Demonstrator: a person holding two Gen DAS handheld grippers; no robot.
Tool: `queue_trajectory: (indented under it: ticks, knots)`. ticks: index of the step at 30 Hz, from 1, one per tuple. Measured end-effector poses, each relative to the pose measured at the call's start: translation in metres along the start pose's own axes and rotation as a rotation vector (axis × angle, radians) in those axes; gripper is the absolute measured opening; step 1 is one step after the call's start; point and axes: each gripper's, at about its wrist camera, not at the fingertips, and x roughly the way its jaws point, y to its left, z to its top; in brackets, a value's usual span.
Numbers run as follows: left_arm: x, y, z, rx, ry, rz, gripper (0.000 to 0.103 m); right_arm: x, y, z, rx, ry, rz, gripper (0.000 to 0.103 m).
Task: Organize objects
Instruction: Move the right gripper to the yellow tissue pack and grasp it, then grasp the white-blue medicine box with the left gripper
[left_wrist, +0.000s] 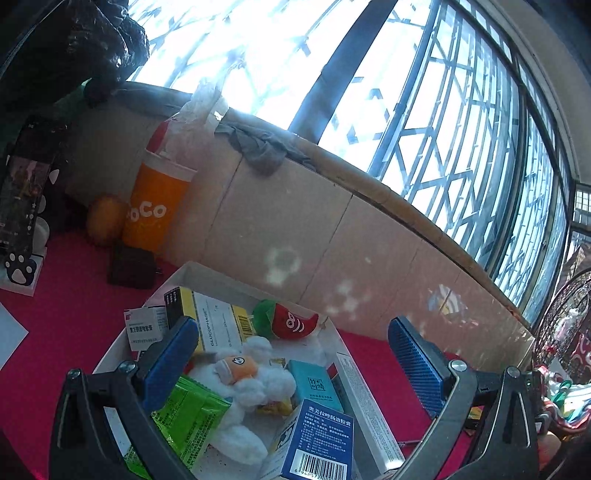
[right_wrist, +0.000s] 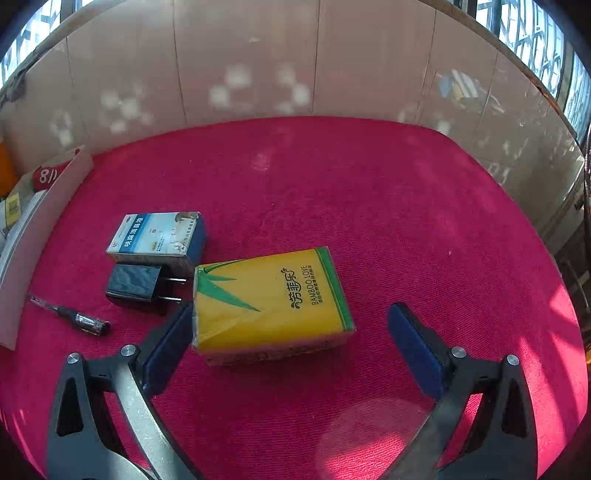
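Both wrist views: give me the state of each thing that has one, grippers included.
left gripper: open, empty, hovering over the white box
right gripper: open, straddling the tissue pack
white box: lidless, crowded with cartons and plush toys
yellow tissue pack: lying flat on the red cloth, not gripped
black charger: lying flat, prongs out
pen: lying flat, capped
blue-and-white carton: closed, lying flat
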Motion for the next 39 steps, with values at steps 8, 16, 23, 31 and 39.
queue_trajectory:
  ticks: [8,16,23,31,39]
  knots:
    - [0.01,-0.08,0.002,0.171,0.095,-0.133,0.103,-0.002,-0.016,0.003,0.064,-0.01,0.098,0.073]
    - [0.102,-0.201,-0.035,0.518,0.361,-0.219,0.103,-0.002,-0.049,-0.002,0.244,-0.062,0.294,0.073]
    - [0.182,-0.258,-0.095,0.777,0.609,-0.294,0.103,0.0,-0.062,-0.004,0.314,-0.085,0.386,0.073]
    - [0.213,-0.274,-0.132,0.889,0.723,-0.251,0.103,0.002,-0.064,-0.007,0.319,-0.088,0.394,0.074]
    - [0.232,-0.279,-0.143,0.963,0.74,-0.307,0.103,0.002,-0.067,-0.01,0.331,-0.091,0.405,0.074]
